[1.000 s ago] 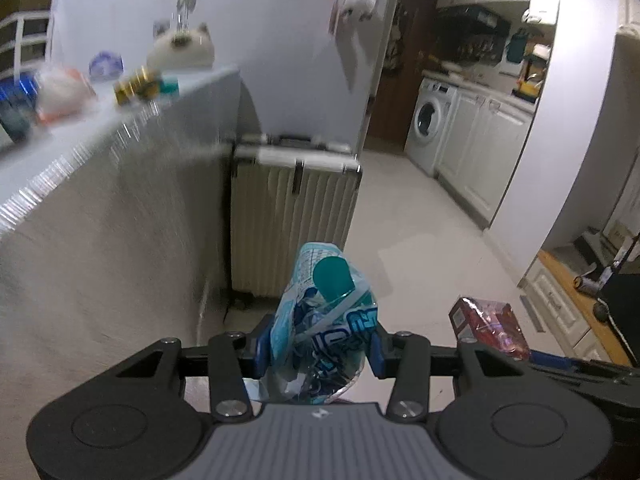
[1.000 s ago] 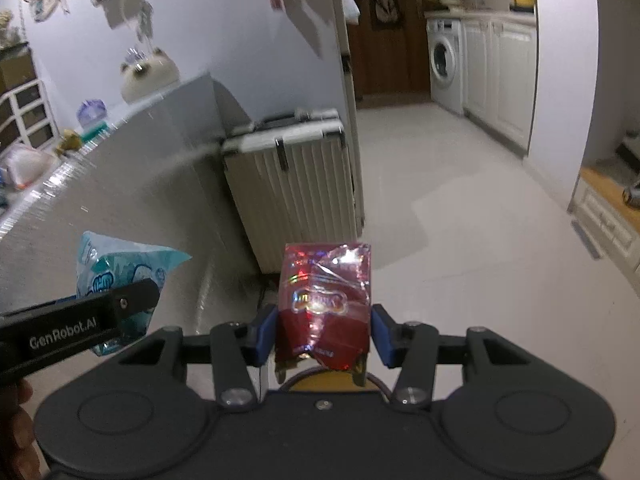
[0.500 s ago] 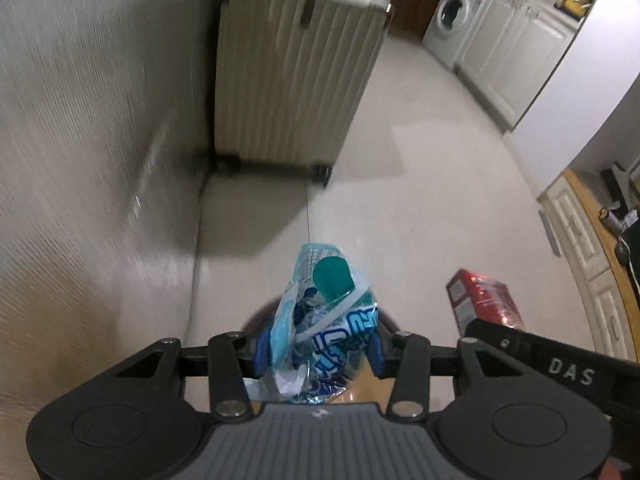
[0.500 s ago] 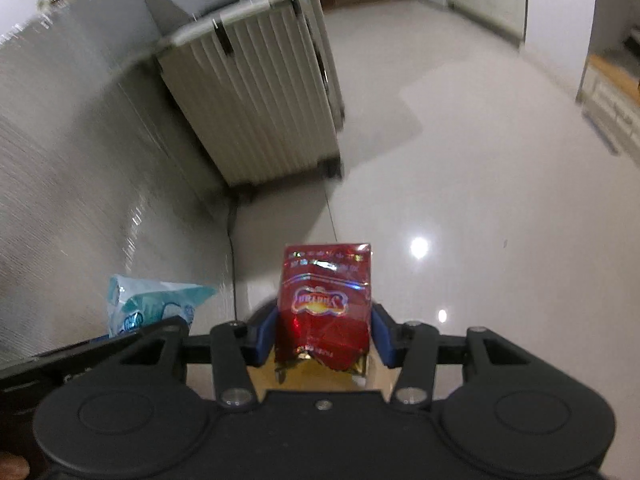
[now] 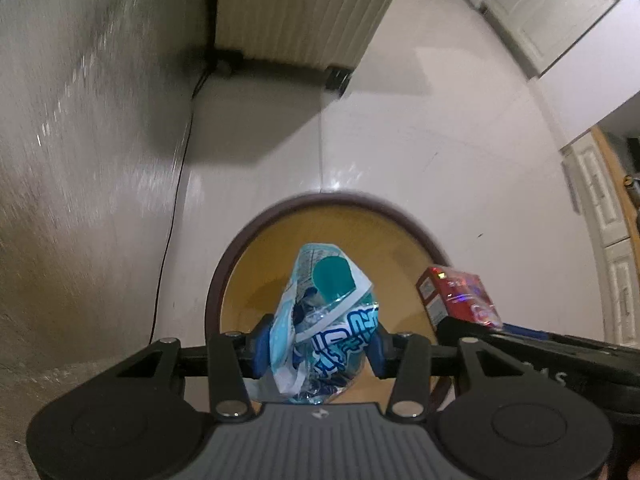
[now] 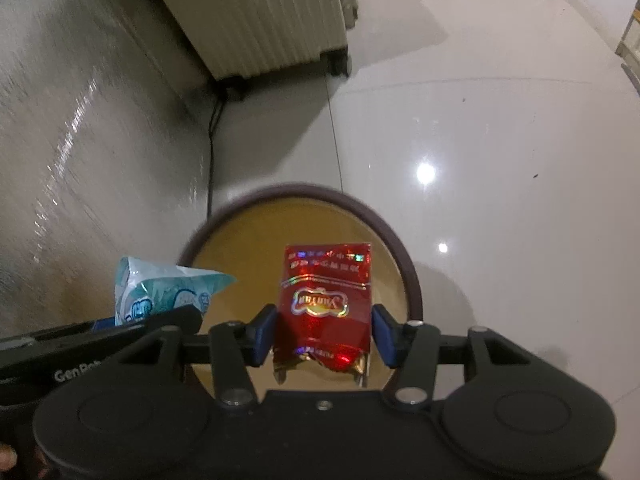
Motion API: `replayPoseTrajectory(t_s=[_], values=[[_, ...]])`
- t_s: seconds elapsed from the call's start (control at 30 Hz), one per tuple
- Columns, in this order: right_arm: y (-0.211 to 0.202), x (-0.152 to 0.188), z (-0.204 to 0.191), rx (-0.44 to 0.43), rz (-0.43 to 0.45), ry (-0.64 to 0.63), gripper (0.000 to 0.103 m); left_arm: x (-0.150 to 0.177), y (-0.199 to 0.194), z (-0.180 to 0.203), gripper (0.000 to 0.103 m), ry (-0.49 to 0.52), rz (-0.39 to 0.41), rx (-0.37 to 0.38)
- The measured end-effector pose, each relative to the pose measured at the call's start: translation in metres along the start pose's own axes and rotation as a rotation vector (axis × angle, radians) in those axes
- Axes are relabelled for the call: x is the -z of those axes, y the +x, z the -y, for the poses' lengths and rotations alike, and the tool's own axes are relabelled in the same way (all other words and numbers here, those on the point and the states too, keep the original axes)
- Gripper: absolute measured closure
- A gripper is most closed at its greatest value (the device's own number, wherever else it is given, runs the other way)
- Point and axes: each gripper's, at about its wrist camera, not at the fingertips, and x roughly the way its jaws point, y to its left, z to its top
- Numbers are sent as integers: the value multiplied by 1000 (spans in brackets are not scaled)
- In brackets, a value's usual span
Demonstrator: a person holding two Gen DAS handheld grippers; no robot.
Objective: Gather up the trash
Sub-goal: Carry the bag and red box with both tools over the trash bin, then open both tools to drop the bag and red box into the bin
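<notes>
A round bin with a dark brown rim (image 5: 320, 200) and a tan inside stands on the floor right below both grippers. My left gripper (image 5: 320, 344) is shut on a crumpled blue and white wrapper (image 5: 324, 320), which hangs over the bin's mouth. My right gripper (image 6: 324, 332) is shut on a shiny red pack (image 6: 326, 292), also above the bin's rim (image 6: 404, 264). Each view shows the other's load: the red pack (image 5: 456, 296) at the right, the wrapper (image 6: 160, 292) at the left. Both grippers point steeply down.
A ribbed beige suitcase (image 5: 304, 12) on wheels stands beyond the bin. A brushed grey panel (image 5: 80, 160) rises on the left, with a thin black cable (image 5: 176, 184) running down along its foot. White cabinets (image 5: 560, 20) line the far right. Glossy tiles (image 6: 480, 160) surround the bin.
Both grippers have sunk and tipped downward together. The counter top and room have slid out of view, and the bin has come into view beneath them. Both grips look unchanged.
</notes>
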Motion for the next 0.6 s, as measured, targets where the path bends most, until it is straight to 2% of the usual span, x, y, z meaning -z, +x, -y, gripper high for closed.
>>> replayPoseTrajectory(t_s=[0.2, 0.4, 0.43, 0.6], values=[[26, 1, 4, -2, -39, 4, 51, 6, 24, -7, 56, -3, -47, -13], [40, 4, 11, -4, -54, 18, 49, 4, 28, -7, 54, -8, -25, 11], [41, 4, 13, -3, -55, 27, 48, 4, 28, -7, 51, -6, -24, 13], [46, -2, 16, -18, -59, 49, 41, 5, 29, -7, 47, -5, -28, 7]])
